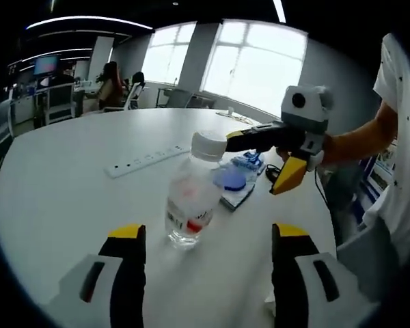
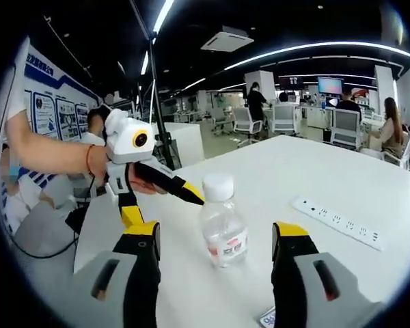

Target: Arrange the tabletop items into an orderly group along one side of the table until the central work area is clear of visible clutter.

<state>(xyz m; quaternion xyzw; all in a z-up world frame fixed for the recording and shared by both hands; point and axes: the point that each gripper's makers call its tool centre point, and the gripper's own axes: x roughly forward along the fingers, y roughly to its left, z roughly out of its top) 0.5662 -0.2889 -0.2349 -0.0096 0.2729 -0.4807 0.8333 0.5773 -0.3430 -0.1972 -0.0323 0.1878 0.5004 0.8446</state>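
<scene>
A: The left gripper (image 1: 206,249) has its jaws spread wide at the bottom of the left gripper view, pinching nothing; the bottle (image 1: 191,198) stands upright in the gap above them, near the frame's centre, apparently untouched.

B: And the right gripper (image 2: 215,251) is likewise spread at the bottom of the right gripper view, with the same bottle (image 2: 221,222) upright between and beyond its jaws.

A: So both claws face one bottle from opposite sides. That looks like the main risk: if both close in together, they could collide, or one could shove the bottle off the other's line.

B: It also looks nearly empty, so probably light. A nudge near the white cap could topple it and send it rolling across the table (image 1: 68,205).

A: Further out, right of the bottle in the left gripper view, a blue item on a flat pad (image 1: 234,186) lies just behind it. A tipped bottle could knock into that.

B: The power strip (image 2: 338,220), at the right of the right gripper view, sits well apart and seems safe for now.
</scene>
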